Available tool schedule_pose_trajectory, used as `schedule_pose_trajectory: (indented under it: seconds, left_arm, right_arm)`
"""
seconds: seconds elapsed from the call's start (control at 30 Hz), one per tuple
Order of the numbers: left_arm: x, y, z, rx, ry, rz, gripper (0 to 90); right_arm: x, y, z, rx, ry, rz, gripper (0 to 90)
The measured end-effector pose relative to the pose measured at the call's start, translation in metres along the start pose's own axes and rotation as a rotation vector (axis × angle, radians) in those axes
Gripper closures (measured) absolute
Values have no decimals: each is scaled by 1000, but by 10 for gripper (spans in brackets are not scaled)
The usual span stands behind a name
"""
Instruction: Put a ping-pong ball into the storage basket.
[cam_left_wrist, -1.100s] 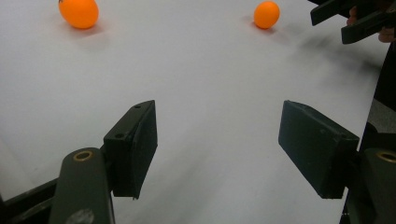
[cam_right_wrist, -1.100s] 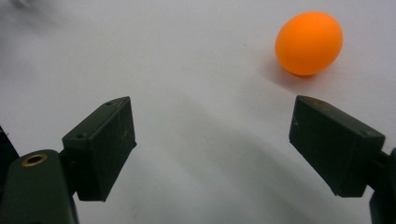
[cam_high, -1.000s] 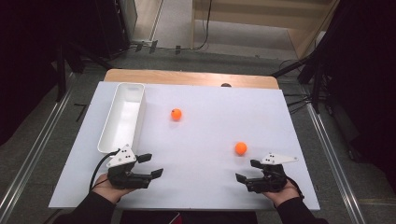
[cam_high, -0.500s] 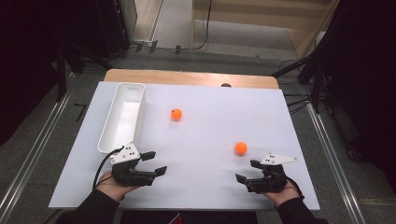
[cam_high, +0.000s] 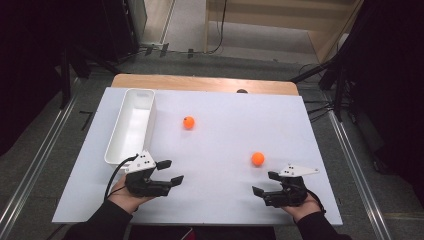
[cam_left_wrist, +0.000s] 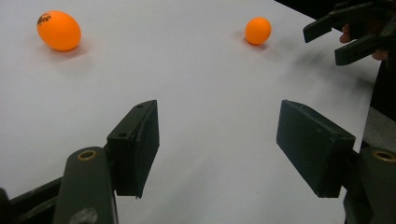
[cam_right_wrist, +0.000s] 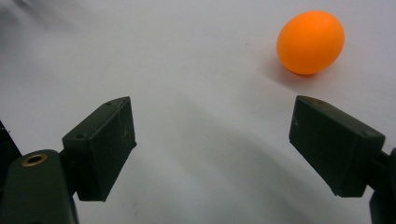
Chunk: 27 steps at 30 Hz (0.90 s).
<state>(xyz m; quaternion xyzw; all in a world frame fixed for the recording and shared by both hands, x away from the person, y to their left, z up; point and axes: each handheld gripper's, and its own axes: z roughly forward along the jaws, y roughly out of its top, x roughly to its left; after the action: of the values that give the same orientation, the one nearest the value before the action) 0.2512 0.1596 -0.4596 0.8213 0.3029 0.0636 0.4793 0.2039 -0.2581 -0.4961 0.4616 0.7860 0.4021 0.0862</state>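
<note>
Two orange ping-pong balls sit loose on a white tabletop (cam_high: 220, 200) as a person brings a handheld gripper toward them with each hand. The left gripper (cam_high: 170, 172) rests near the front edge, just below the near end of a long white tray (cam_high: 114, 145); its jaws have just been closing a little but stand apart with nothing between them. The right gripper (cam_high: 264, 184), near the front right, has its jaws spread wide and empty.

The nearer ball (cam_high: 257, 158) lies just beyond the right gripper, apart from it, and in the right gripper view (cam_right_wrist: 310, 42) it sits off to the right of the gap rather than in line with it. The farther ball (cam_high: 188, 122) lies toward the middle of the tabletop, near the tray's right wall and well apart from both grippers.

The risk, judging from this layout, is a nudge: the balls are light and round on a smooth sheet, so a jaw tip arriving off-centre could send one rolling away, perhaps off the edge. A grip closing above or below a ball's middle could squirt it out. The two grippers face each other and could clash if both go for the same ball.

The tray's inside appears empty, though glare washes out its floor. A dark print on the farther ball (cam_left_wrist: 59, 30) is too small to read.
</note>
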Motion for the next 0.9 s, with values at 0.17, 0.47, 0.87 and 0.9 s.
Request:
schedule_pose_trajectory:
  seconds: [0.17, 0.47, 0.87, 0.9]
  left_arm:
    - [-1, 3, 6, 12, -8, -10, 301]
    - [-1, 6, 16, 16, -1, 6, 299]
    - [-1, 12, 28, 19, 34, 2, 293]
    - [0, 13, 29, 22, 38, -1, 293]
  right_arm:
    - [0, 0, 0, -1, 2, 1, 129]
    - [0, 0, 0, 0, 3, 1, 129]
    - [-1, -1, -1, -2, -2, 2, 129]
    - [-1, -1, -1, -2, -2, 2, 129]
